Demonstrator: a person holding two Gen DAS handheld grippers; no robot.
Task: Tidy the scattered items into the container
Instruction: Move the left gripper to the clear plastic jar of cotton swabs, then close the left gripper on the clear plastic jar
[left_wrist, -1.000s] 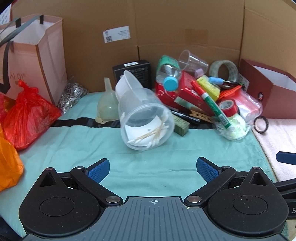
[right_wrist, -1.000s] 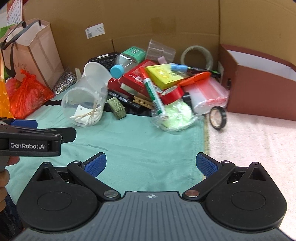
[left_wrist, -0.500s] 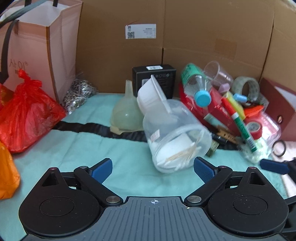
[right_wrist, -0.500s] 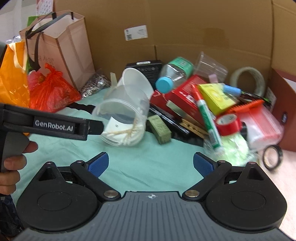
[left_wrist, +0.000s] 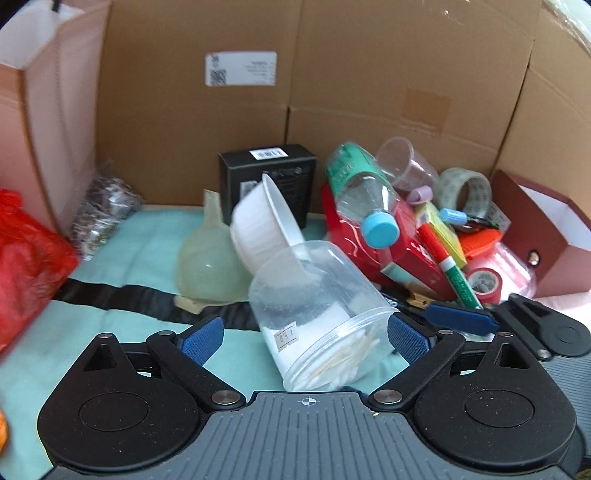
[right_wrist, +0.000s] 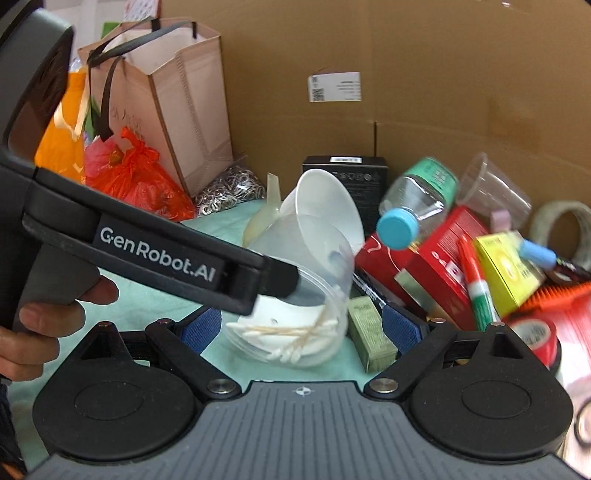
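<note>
A clear plastic jar (left_wrist: 321, 314) with cotton swabs in it lies on its side on the teal cloth. In the left wrist view it sits between the fingers of my left gripper (left_wrist: 303, 339), which is open; the left pad stands clear of the jar. In the right wrist view the same jar (right_wrist: 295, 332) lies between the pads of my right gripper (right_wrist: 301, 328), whose jaws are closing but do not press on it. A white cup (left_wrist: 262, 225) leans on the jar's far end. A dark red box (left_wrist: 546, 236) stands open at the right.
A pile lies right of the jar: a blue-capped bottle (left_wrist: 365, 199), a green-and-red marker (left_wrist: 450, 269), red tape (left_wrist: 484, 284) and an olive box (right_wrist: 369, 332). A funnel (left_wrist: 210, 266), a paper bag (right_wrist: 166, 110) and a red plastic bag (left_wrist: 26, 266) stand left. Cardboard walls close the back.
Both grippers have moved forward to the jar, which now lies between each pair of fingers. The right gripper swung left and its jaws narrowed a little.
</note>
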